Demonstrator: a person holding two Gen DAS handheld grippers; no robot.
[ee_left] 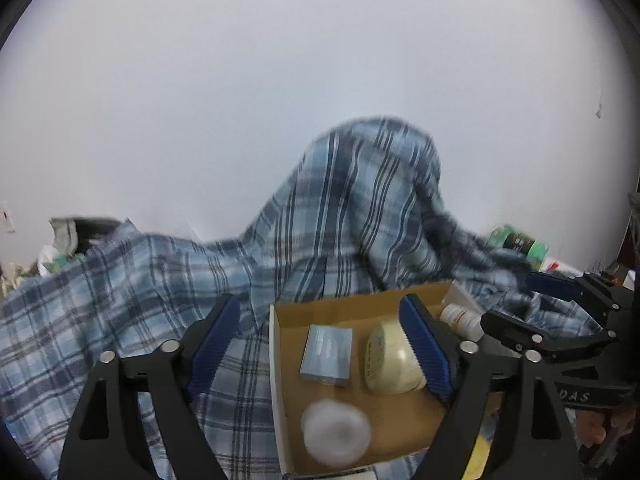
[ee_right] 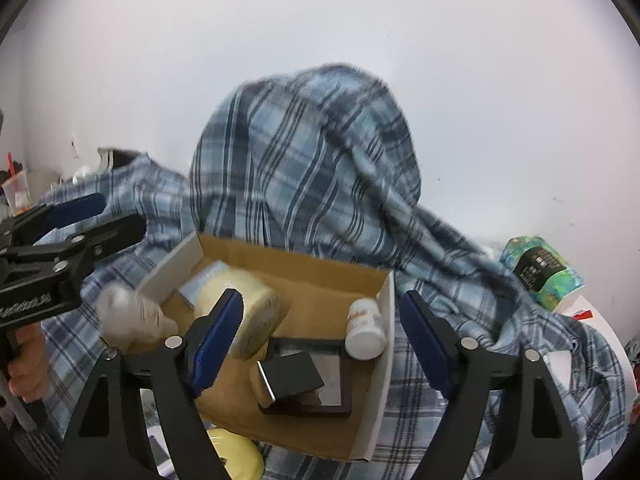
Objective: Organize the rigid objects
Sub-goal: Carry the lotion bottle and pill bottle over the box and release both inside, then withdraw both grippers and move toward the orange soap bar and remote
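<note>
An open cardboard box sits on plaid cloth. It holds a grey-blue carton, a cream round container, a white bottle and a black framed plate. A pale rounded object shows only as a blur at the box's near left side, touching neither pad. My left gripper hangs open over the box's left part. Over its right wall my right gripper stands open, nothing pressed between the pads.
Blue plaid cloth covers the surface and rises in a tall hump behind the box. A green packet lies far right. A yellow object sits below the box's front. A white wall stands behind.
</note>
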